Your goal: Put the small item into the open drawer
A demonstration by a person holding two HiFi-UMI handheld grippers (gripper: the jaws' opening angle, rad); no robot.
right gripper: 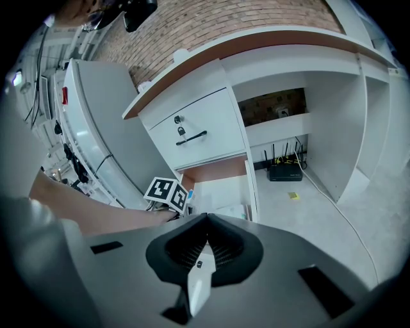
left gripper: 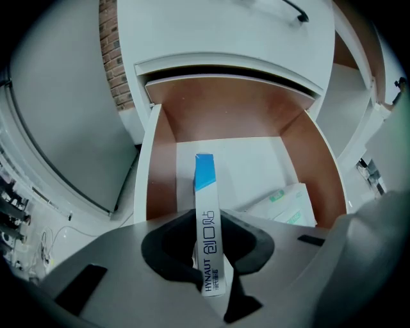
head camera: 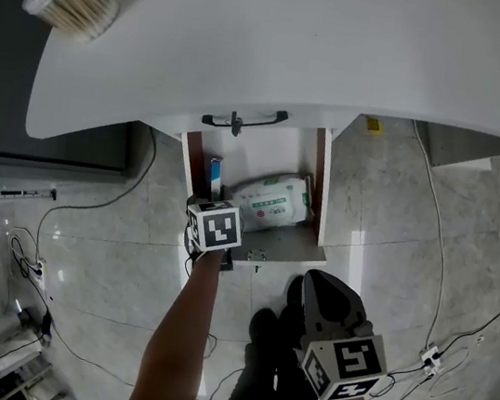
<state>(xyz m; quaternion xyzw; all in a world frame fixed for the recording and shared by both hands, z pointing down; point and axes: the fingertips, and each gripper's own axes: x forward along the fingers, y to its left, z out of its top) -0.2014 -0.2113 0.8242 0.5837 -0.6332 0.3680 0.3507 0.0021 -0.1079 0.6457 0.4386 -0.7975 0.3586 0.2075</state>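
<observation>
Slim blue-and-white box (left gripper: 205, 192) was clamped upright in the left gripper (left gripper: 210, 240) over the open drawer (left gripper: 157, 173), near its left wall, while the right gripper (right gripper: 204, 246) was closed on nothing; judged risk: released tilted, the box could catch that wall or topple onto the soft packet (left gripper: 288, 202).

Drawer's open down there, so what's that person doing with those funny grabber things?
A person holds a grabber in each hand. The left gripper pinches a slim white and blue box and holds it over the open drawer, near its left wall. A white packet already lies inside. The right gripper is shut and empty, back from the drawer.
</observation>
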